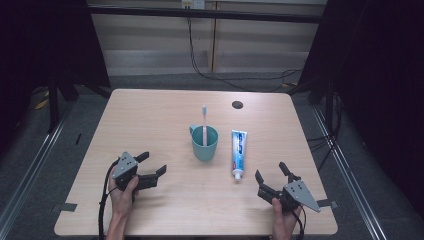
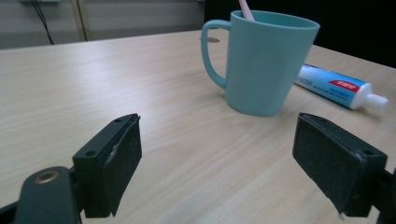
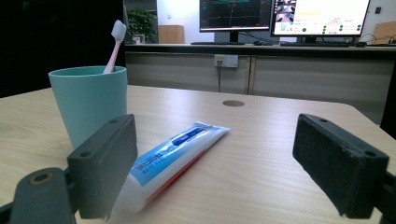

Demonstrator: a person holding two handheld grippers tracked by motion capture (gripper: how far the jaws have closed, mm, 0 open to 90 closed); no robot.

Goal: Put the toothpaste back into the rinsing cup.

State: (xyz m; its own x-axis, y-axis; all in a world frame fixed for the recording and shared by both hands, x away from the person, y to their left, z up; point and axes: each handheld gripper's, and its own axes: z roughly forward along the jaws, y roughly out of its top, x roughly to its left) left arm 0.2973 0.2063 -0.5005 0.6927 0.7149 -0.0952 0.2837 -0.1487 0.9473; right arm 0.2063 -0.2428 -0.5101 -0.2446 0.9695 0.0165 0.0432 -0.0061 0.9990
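Teal cup (image 1: 205, 143) holds a toothbrush (image 1: 204, 125) beside the toothpaste tube (image 1: 238, 152); both grippers' jaws gape empty.

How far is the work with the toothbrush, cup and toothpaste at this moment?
Done: the toothbrush stands in the teal cup. In hand: nothing; the left gripper and right gripper are open, resting near the table's front edge. Left: probably everything with the toothpaste tube, which lies flat beside the cup, cap on.
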